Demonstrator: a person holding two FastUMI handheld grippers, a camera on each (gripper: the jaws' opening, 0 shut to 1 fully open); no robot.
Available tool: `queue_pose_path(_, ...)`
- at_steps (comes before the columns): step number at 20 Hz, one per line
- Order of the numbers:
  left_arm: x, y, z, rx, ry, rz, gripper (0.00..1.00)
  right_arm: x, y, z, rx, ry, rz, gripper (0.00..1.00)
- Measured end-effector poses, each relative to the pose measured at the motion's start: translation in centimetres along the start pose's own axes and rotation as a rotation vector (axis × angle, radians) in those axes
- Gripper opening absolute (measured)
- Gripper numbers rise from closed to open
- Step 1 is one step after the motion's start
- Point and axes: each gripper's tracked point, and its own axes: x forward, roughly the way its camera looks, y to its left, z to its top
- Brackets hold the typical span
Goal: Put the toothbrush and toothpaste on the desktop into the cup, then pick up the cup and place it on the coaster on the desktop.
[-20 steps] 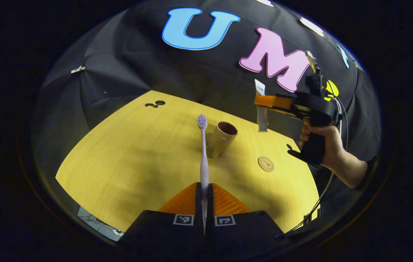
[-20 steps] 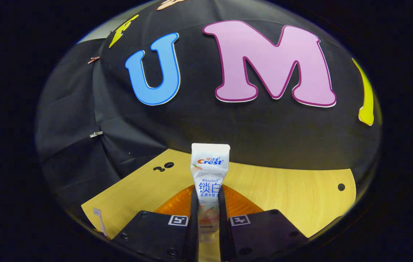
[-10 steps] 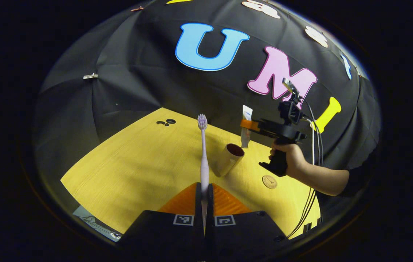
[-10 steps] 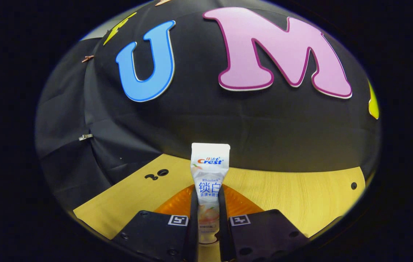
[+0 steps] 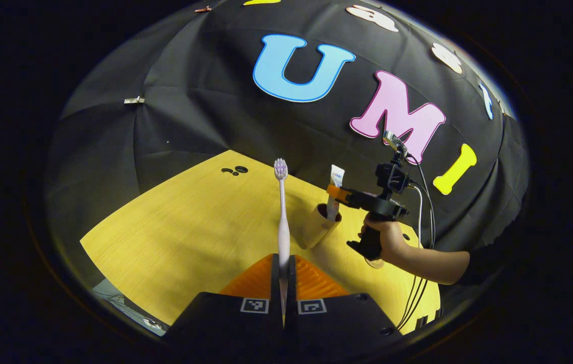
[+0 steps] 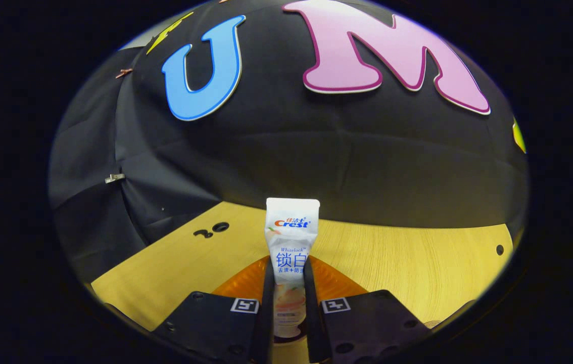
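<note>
Since a second ago the right gripper (image 5: 336,193) has come across from well above the desk to directly over the cup (image 5: 320,226), and the lower end of the toothpaste (image 5: 334,193) now dips inside the cup's mouth, where before it hung clear of it; the coaster (image 5: 373,262), earlier in plain sight, is now mostly hidden behind the hand (image 5: 386,241) holding that gripper. The toothpaste is a flat, soft white tube, long axis upright, crimped end up, and in the right gripper view the right gripper (image 6: 289,303) has both fingers clamped on its lower half (image 6: 291,253). The left gripper (image 5: 283,283) stays clenched on the toothbrush (image 5: 282,217), a slim pale purple plastic stick pointing straight away along the fingers, bristle head at the far end, raised above the desk (image 5: 180,237). The cup is a smooth tan cylinder with a dark red inside, standing on the yellow wood-grain desk
</note>
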Motion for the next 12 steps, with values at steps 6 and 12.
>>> queue_pose_path(6, 0.6, -1.4, -0.8, 0.024, 0.022, -0.018, 0.06, -1.0, 1.6, -2.3, 0.002, 0.07, 0.054, 0.52)
queue_pose_path(12, 1.3, -3.4, -1.1, 0.044, 0.012, -0.047, 0.06, -3.7, 1.7, 0.1, -0.005, 0.02, 0.088, 0.98)
